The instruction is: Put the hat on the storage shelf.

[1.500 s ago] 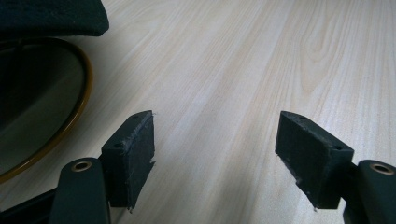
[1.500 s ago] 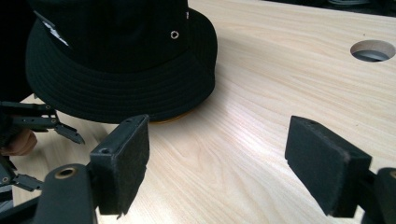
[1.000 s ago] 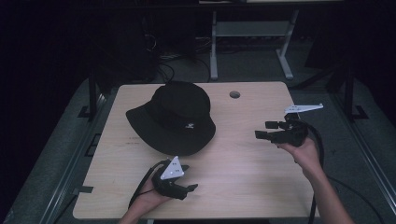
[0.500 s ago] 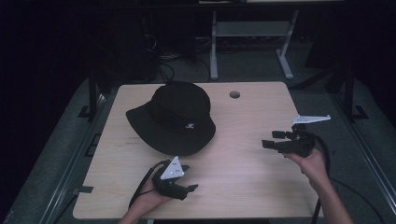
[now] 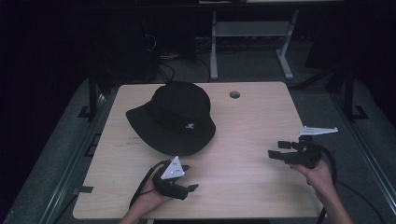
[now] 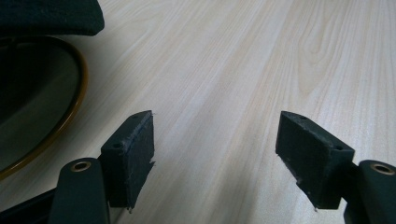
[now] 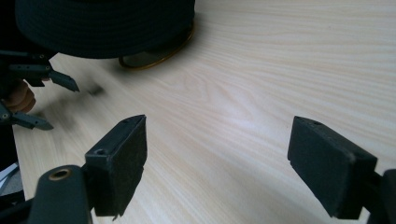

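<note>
A black bucket hat (image 5: 173, 119) with a small white logo lies brim-down on the left-centre of the light wooden table (image 5: 252, 121). My left gripper (image 5: 188, 178) rests open at the table's front edge, just in front of the hat's brim. Along its jaws I see open pads (image 6: 133, 151), the brim (image 6: 46, 16), and a dark round thing with a golden rim (image 6: 77, 88) under it. My right gripper (image 5: 275, 148) is held open over the right side, pointing left. Its view shows the hat (image 7: 102, 23), the golden rim (image 7: 156, 56) and the left gripper (image 7: 35, 95).
A round cable hole (image 5: 234, 94) sits near the table's far edge. Behind the table stand a grey metal frame (image 5: 252, 35) and loose cables (image 5: 173, 60) on the dark floor. Bare wood lies between the two grippers.
My right gripper has drawn back toward the person and lower, from beside the hat to near the table's right front edge. The left gripper and hat have not moved.
</note>
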Available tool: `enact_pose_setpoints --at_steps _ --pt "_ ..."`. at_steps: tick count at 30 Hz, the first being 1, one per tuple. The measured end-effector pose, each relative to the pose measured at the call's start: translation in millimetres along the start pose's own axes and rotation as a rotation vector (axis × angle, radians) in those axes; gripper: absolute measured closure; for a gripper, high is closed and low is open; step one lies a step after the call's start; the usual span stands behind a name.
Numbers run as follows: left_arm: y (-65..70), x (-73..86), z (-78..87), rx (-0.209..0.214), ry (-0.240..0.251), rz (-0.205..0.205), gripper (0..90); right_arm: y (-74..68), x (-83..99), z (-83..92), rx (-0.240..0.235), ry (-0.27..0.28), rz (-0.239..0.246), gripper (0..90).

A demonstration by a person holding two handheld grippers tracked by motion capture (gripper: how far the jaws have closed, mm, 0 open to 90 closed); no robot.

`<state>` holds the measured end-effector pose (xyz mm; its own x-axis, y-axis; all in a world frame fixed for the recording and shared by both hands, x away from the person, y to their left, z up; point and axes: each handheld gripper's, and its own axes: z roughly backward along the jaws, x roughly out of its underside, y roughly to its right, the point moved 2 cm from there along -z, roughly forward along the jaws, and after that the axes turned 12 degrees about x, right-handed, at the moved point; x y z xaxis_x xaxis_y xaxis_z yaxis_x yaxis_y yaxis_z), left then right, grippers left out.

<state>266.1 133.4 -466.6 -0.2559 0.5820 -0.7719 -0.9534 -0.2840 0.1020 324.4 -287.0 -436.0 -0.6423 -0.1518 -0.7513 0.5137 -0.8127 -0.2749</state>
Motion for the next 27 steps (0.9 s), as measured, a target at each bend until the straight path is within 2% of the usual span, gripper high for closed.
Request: enact_pose_setpoints --at_steps 12,27 --pt "0.2 -0.2 0.0 -0.001 -0.009 -0.01 27.7 -0.2 24.0 8.6 0.004 0.007 -0.002 19.3" --pt "0.0 0.1 -0.2 0.003 0.004 0.003 27.7 -11.2 51.2 18.9 -0.011 0.034 -0.006 19.2"
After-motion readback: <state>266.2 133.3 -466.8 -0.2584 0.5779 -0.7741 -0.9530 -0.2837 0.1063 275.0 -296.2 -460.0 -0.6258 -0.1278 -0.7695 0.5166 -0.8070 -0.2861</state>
